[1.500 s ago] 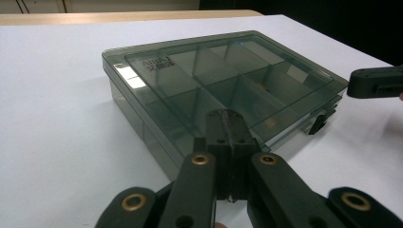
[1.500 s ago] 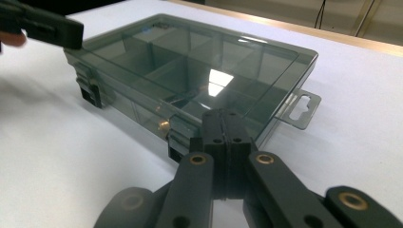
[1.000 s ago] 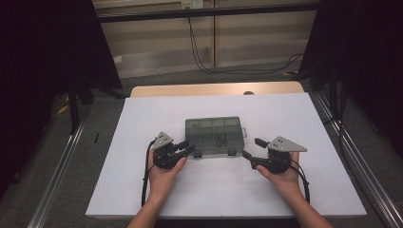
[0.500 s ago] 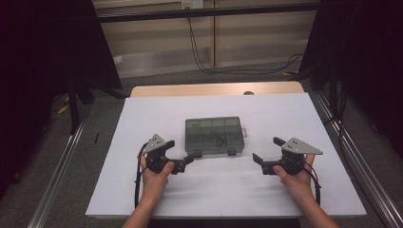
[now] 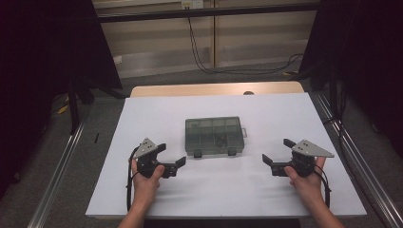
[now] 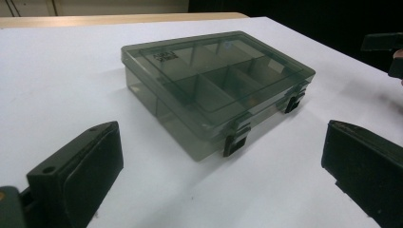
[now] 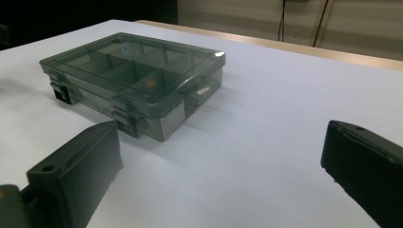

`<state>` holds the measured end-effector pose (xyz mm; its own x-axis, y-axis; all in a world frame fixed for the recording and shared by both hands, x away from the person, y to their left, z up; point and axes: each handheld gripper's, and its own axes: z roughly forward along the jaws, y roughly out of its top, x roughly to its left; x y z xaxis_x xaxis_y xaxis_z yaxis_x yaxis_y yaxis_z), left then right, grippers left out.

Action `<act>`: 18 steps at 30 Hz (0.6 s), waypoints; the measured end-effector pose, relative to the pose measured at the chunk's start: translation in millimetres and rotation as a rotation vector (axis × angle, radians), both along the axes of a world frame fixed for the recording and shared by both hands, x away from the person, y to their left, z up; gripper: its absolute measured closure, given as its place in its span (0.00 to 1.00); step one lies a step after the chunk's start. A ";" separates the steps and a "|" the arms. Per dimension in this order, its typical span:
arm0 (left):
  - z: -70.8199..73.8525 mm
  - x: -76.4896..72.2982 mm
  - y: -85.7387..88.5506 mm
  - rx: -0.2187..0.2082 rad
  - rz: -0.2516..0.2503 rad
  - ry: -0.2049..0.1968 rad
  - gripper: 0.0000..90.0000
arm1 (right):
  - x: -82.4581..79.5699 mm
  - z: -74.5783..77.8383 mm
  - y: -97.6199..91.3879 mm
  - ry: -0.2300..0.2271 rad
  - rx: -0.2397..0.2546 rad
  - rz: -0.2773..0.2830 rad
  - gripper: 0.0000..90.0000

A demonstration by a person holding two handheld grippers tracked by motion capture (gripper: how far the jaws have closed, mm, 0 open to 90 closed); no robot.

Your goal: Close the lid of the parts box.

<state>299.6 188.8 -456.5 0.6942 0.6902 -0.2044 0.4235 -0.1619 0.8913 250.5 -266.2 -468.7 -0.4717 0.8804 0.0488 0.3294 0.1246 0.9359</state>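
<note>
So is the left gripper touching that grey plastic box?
Apart. In the high view, bare white table separates the left gripper from the box.

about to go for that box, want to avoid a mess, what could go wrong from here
1. The translucent grey plastic compartment box sits loose on the smooth white tabletop; a push from one side would likely slide it rather than grip it.
2. Its two dark front latches are small; the wide-open left gripper or right gripper could slip off them.
3. Small parts lie in a compartment; tilting the box once it is unlatched may spill them.
</note>
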 end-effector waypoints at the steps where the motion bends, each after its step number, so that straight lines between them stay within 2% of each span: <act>1: -0.1 -0.5 1.6 0.003 0.002 0.000 0.00 | -1.0 -0.3 -1.8 0.002 0.000 -0.006 0.00; 18: 0.4 -14.6 35.6 0.017 0.046 0.002 0.00 | -13.6 -0.5 -31.1 0.015 -0.012 -0.073 0.00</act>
